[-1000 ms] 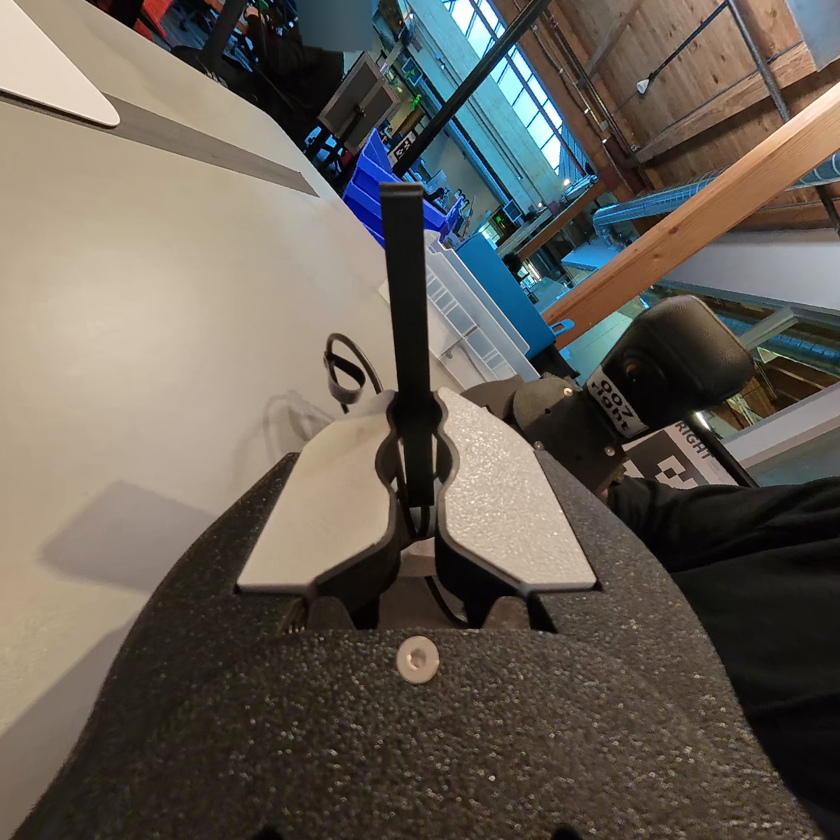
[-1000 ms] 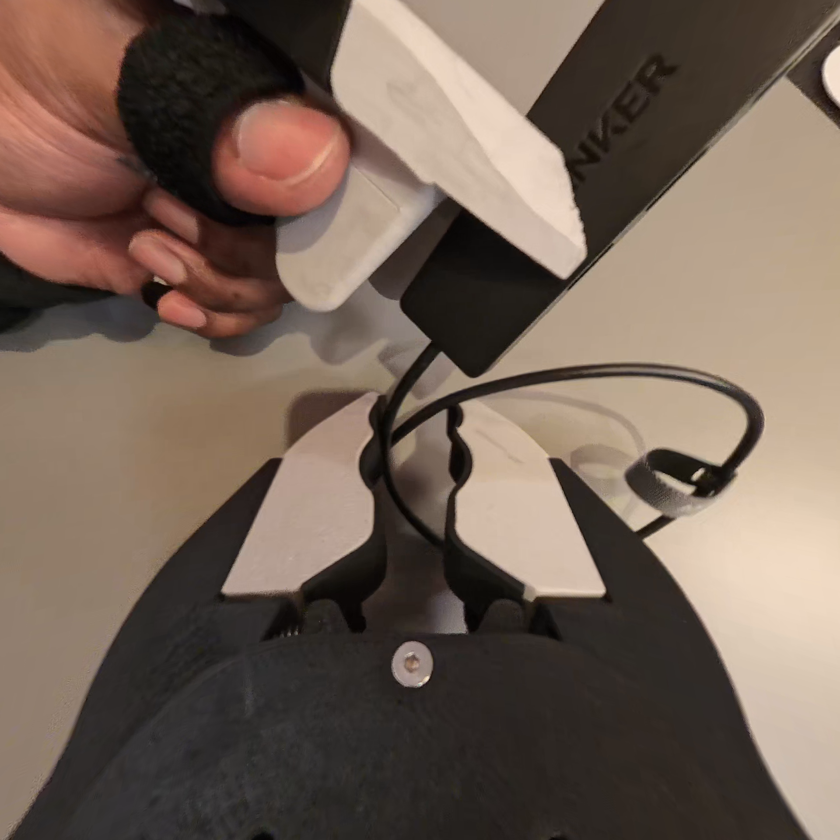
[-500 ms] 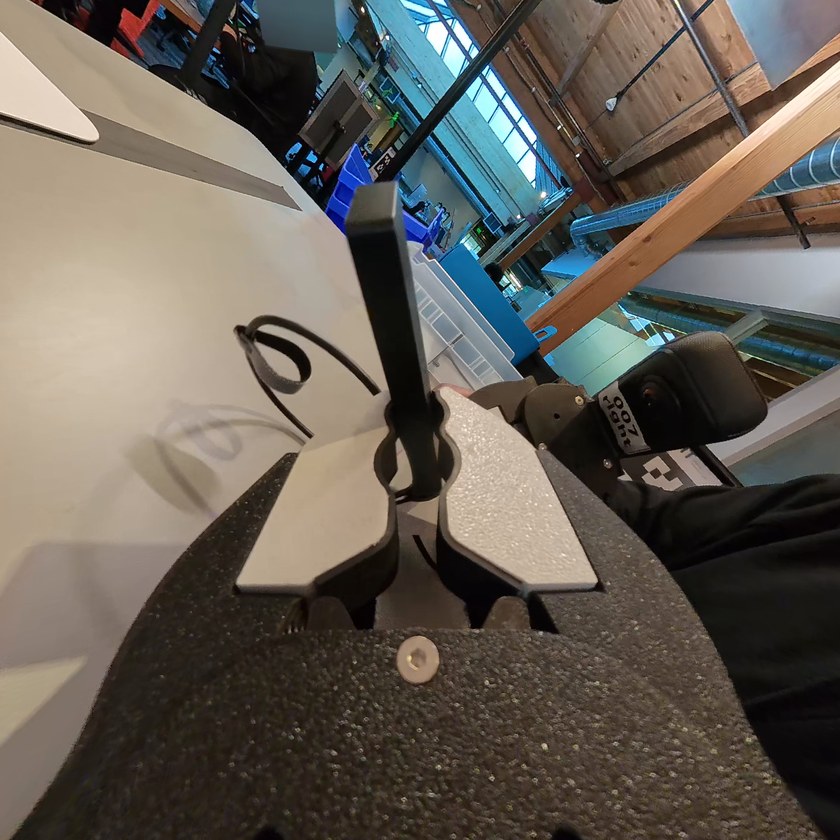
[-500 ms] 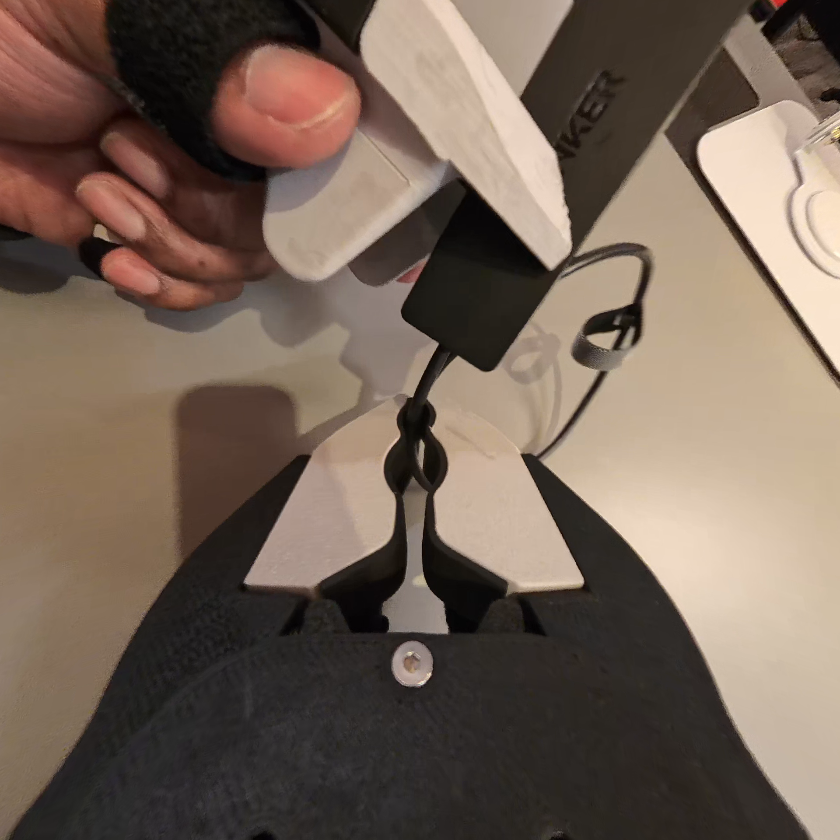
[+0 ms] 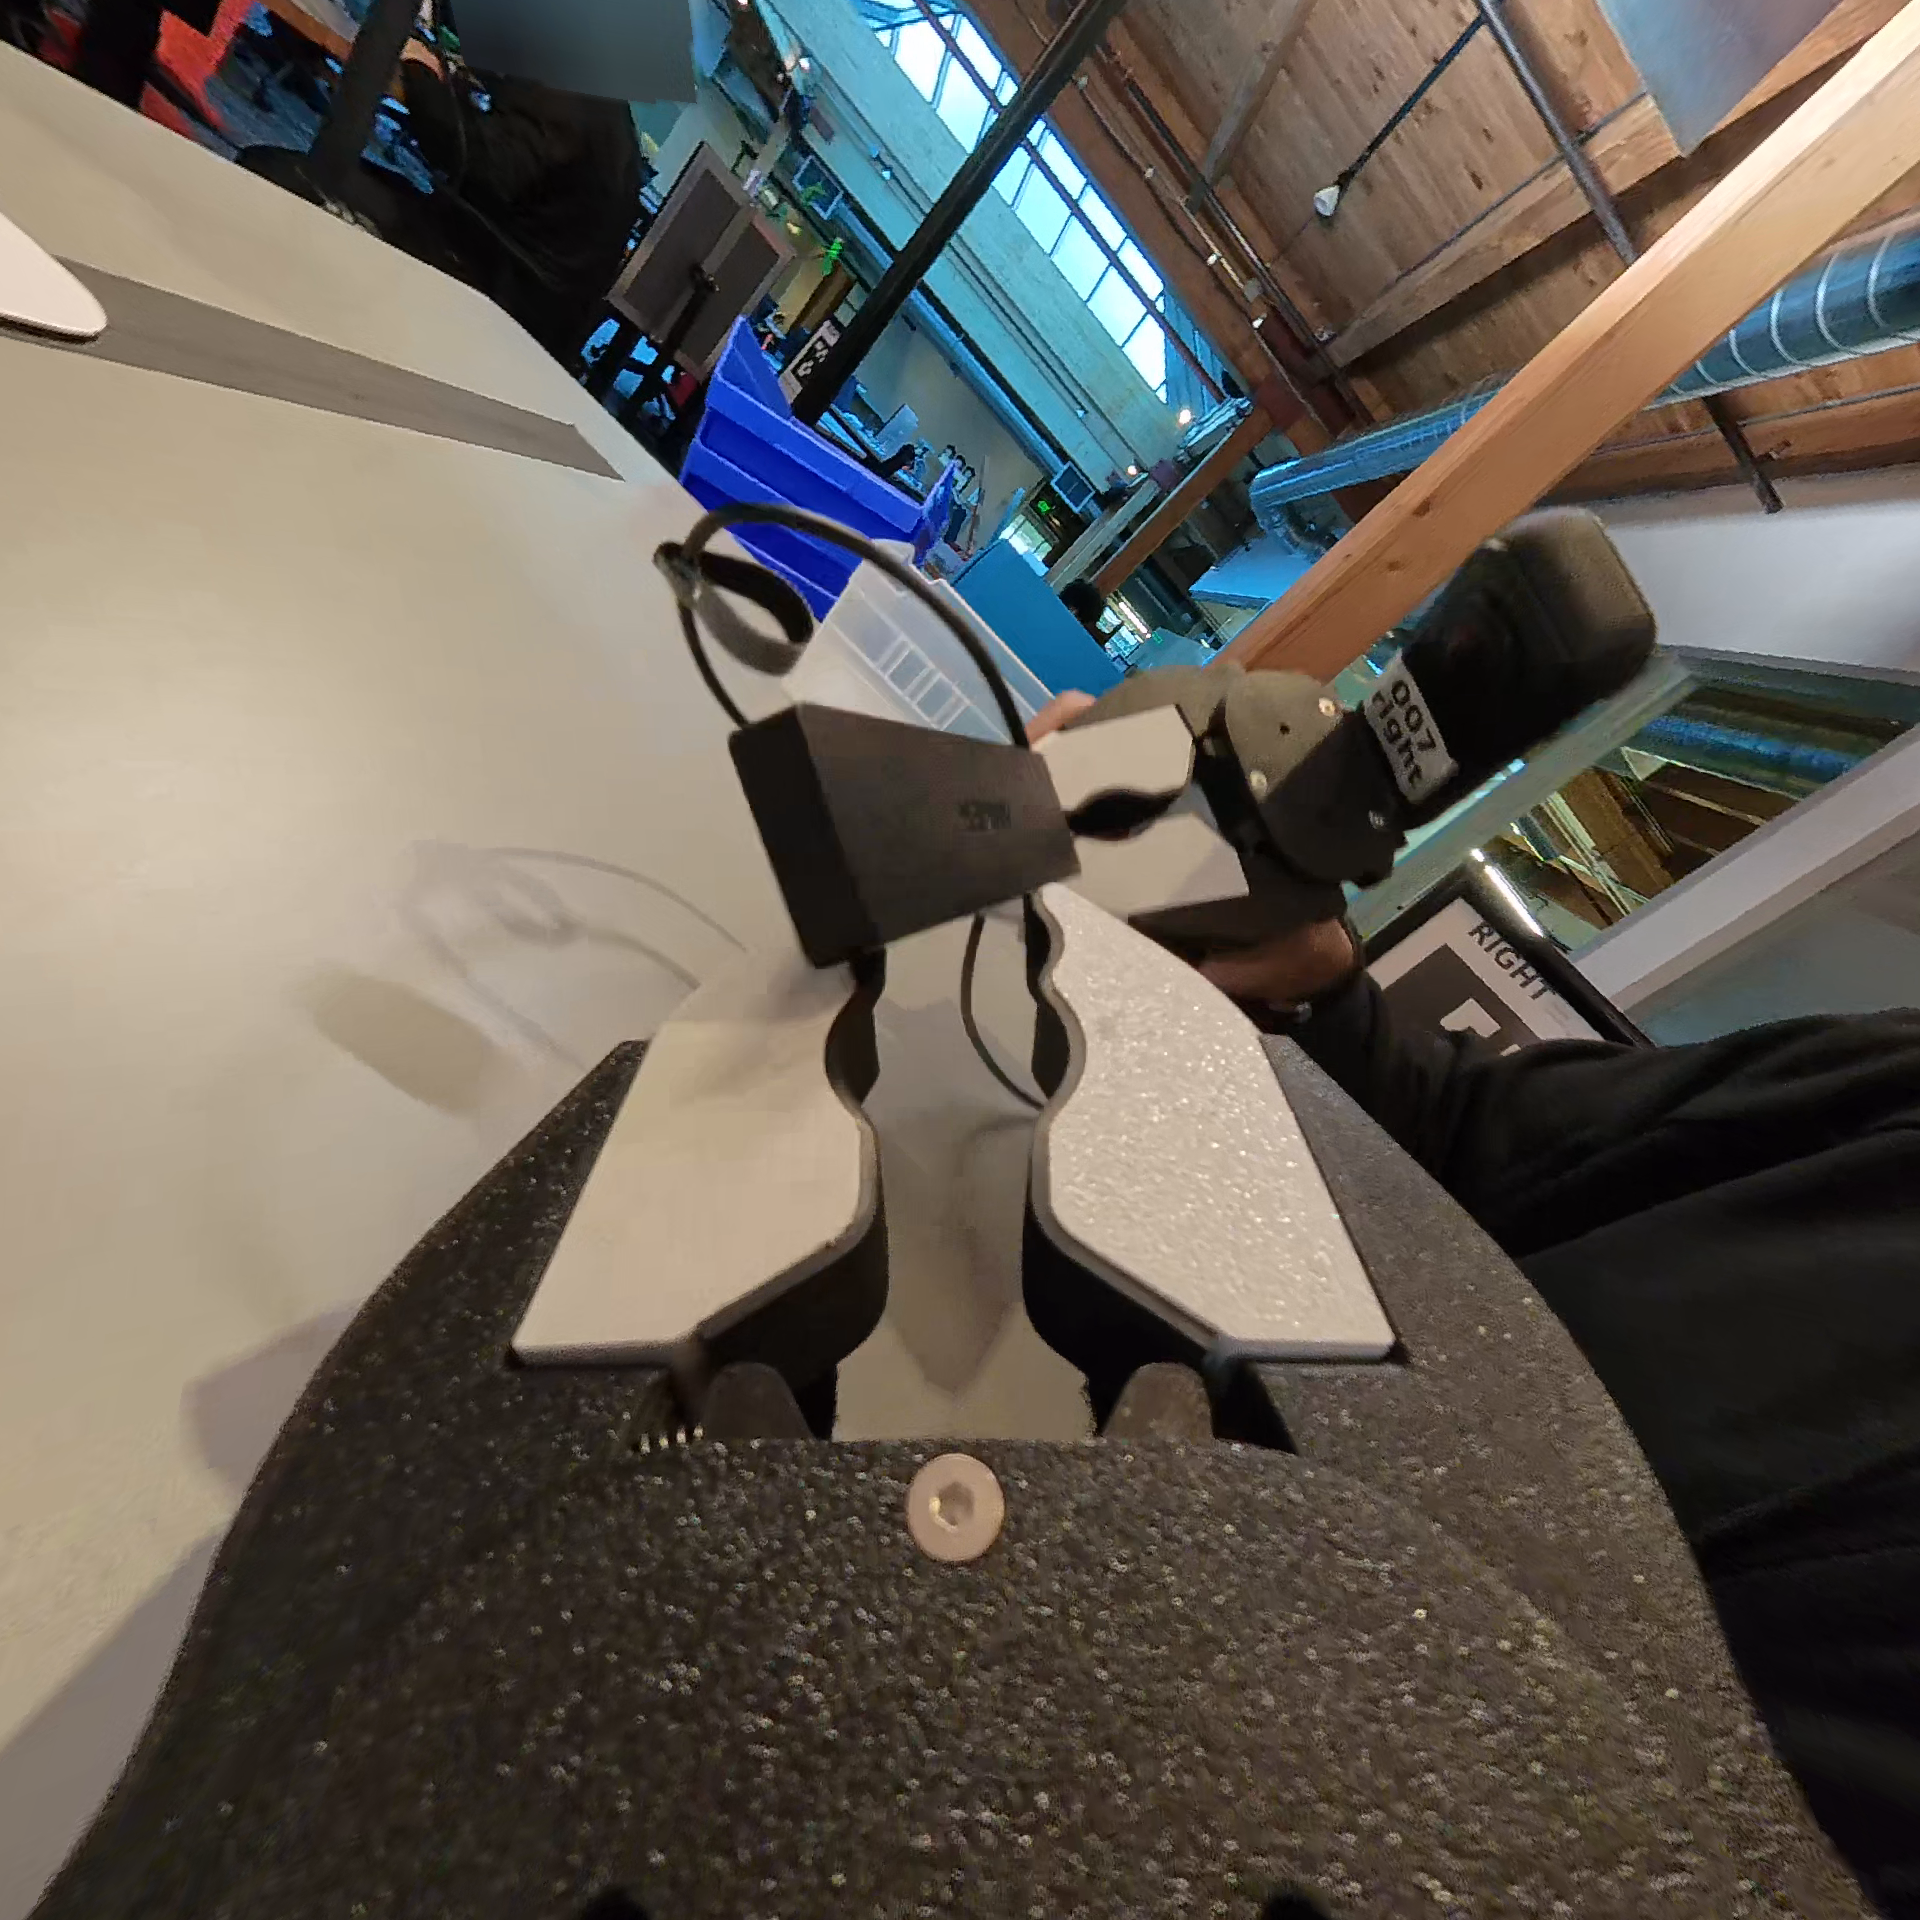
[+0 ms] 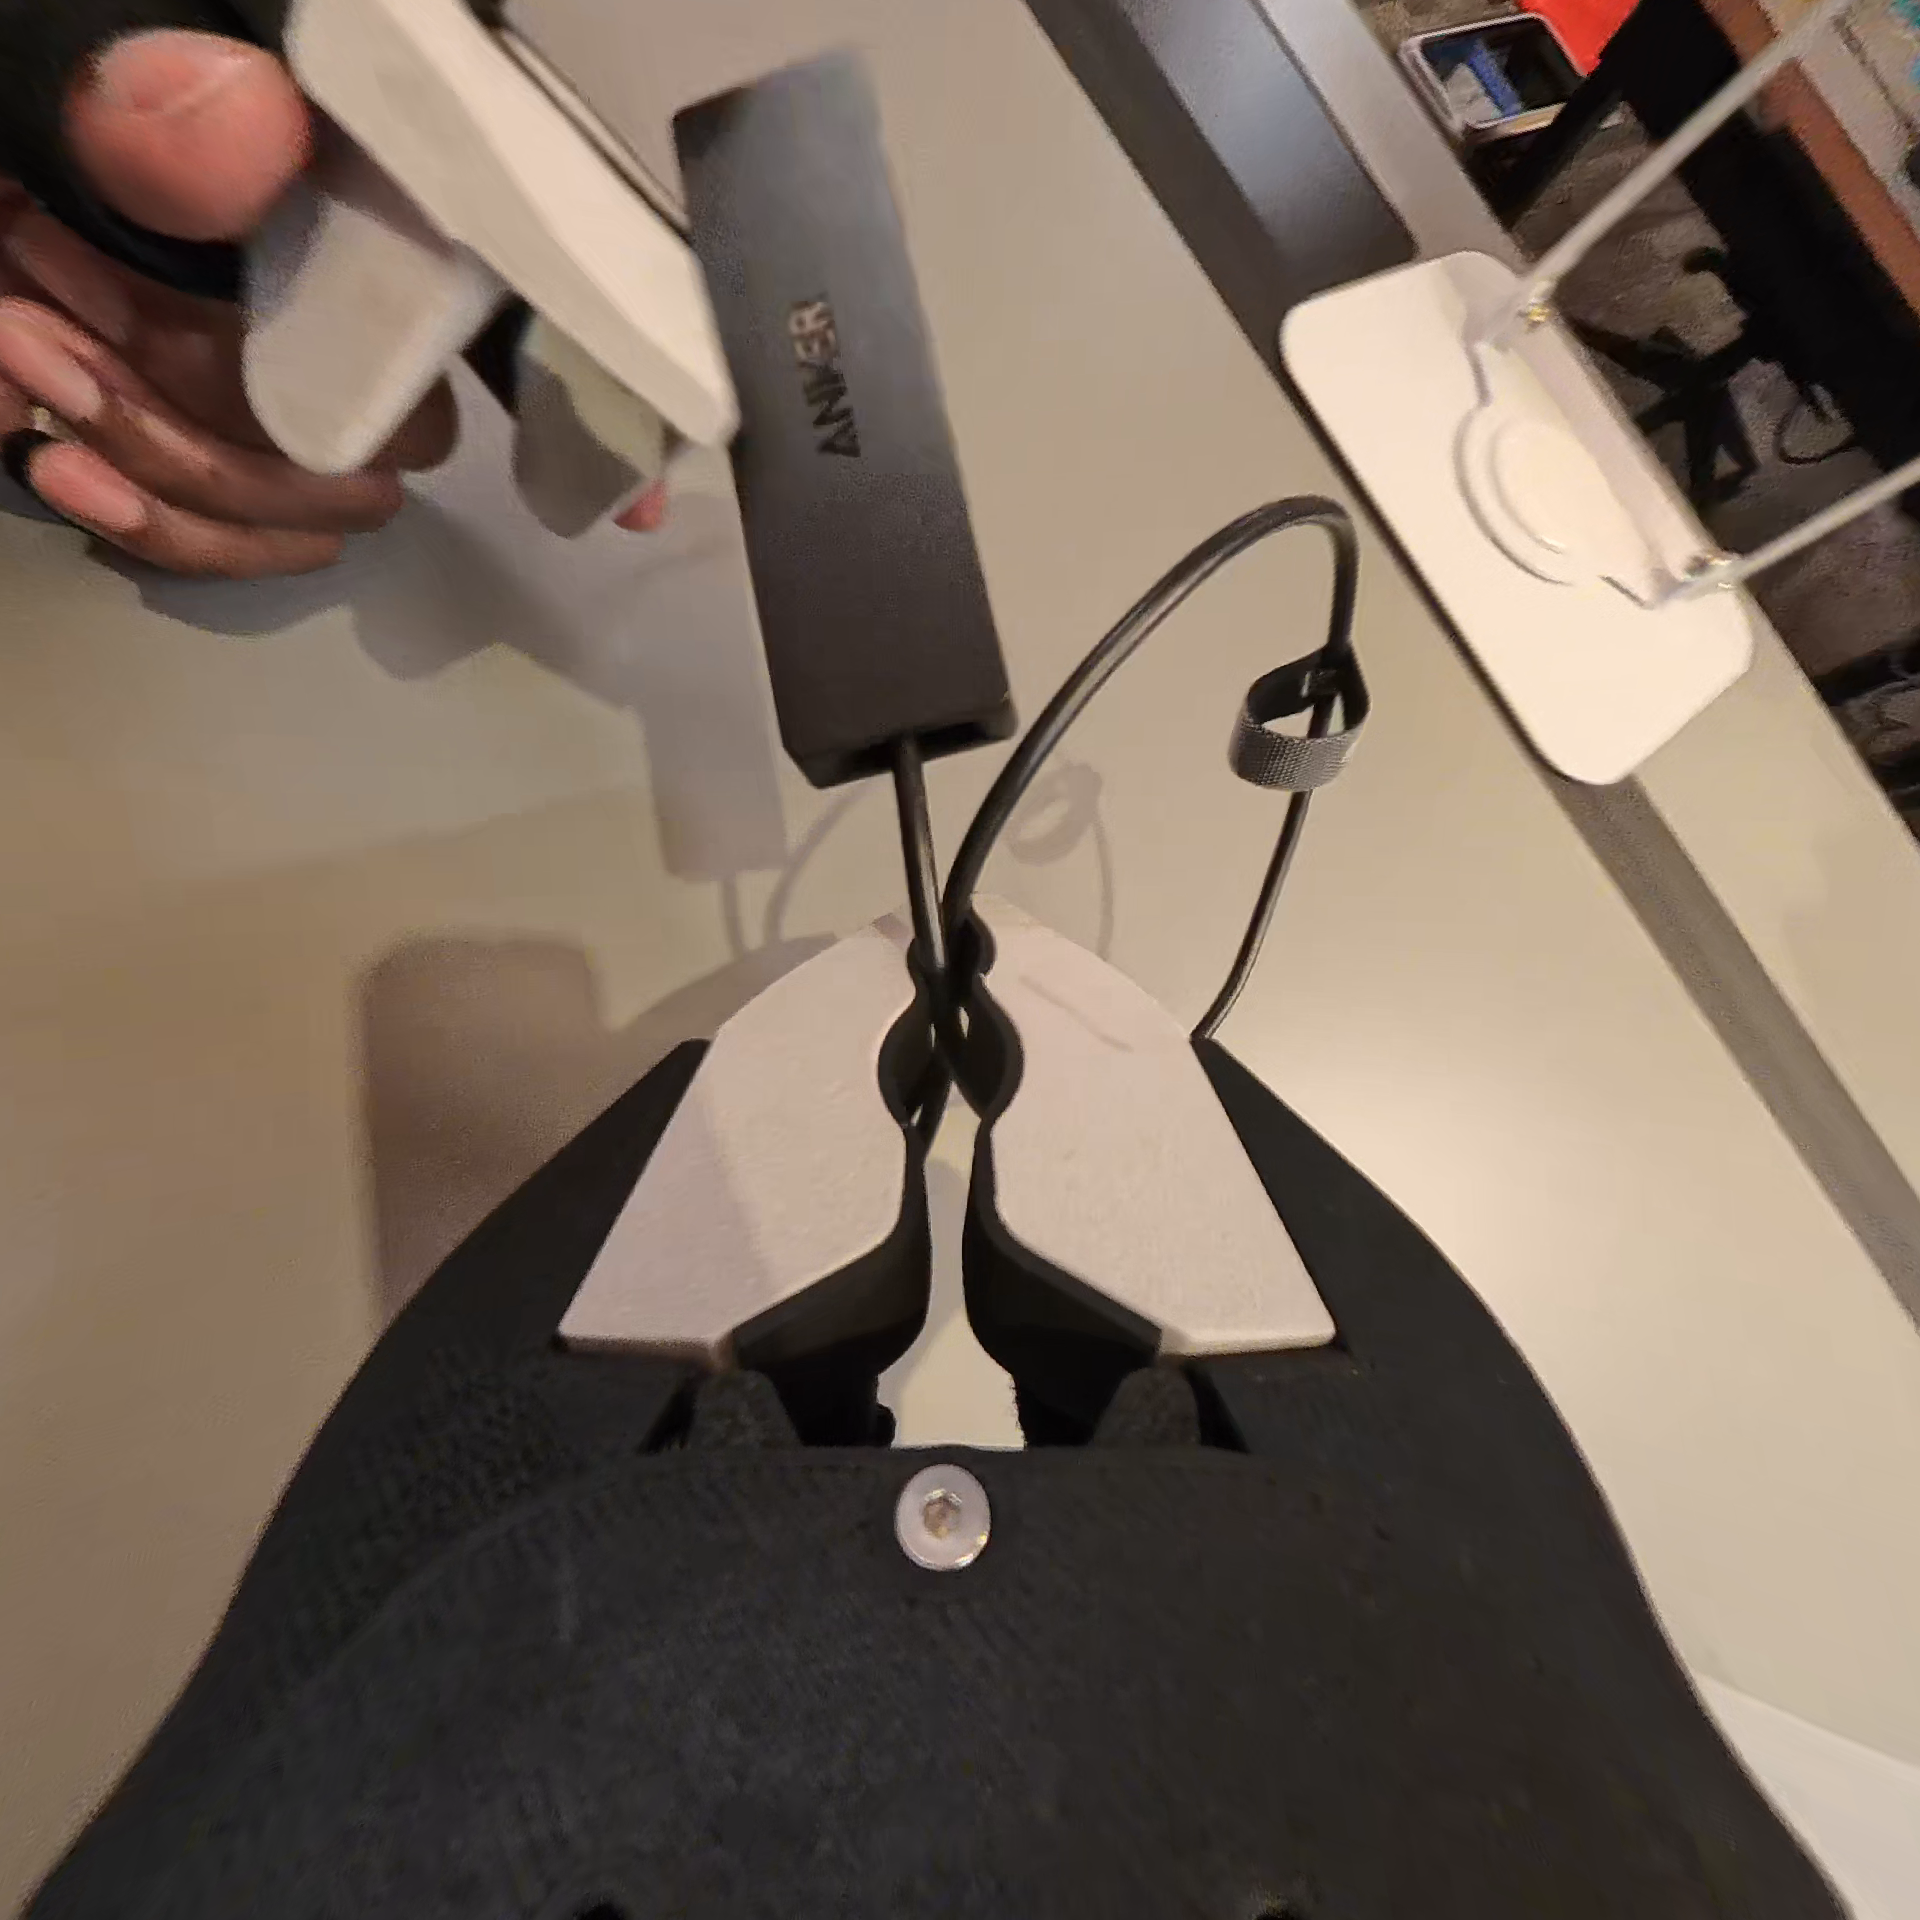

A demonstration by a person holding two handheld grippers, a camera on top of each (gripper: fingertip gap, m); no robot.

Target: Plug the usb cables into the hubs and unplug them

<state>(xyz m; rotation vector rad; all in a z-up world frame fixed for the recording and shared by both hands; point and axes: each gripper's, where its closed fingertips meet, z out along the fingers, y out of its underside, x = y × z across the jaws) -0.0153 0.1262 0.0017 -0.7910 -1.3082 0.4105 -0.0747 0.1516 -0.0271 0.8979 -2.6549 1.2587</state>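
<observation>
A black USB hub with a thin black cable hangs in the air above the grey table. My right gripper is shut on the cable just below the hub. The cable loops to the right and carries a grey strap. In the left wrist view my left gripper is open, and the hub lies tilted just past its tips, between no pads. The right gripper shows there, pinching the cable at the hub's end. The left gripper's white fingers sit beside the hub's far end.
A white stand base with clear rods sits at the table's right edge. A person's hand holds the left gripper. Blue bins and a white tray stand beyond the table. Left tips to right tips: about 8 centimetres.
My right gripper closed on the cable below the hub. My left gripper then opened and let go of the hub, which tipped over from upright and now hangs from the right gripper's hold.
</observation>
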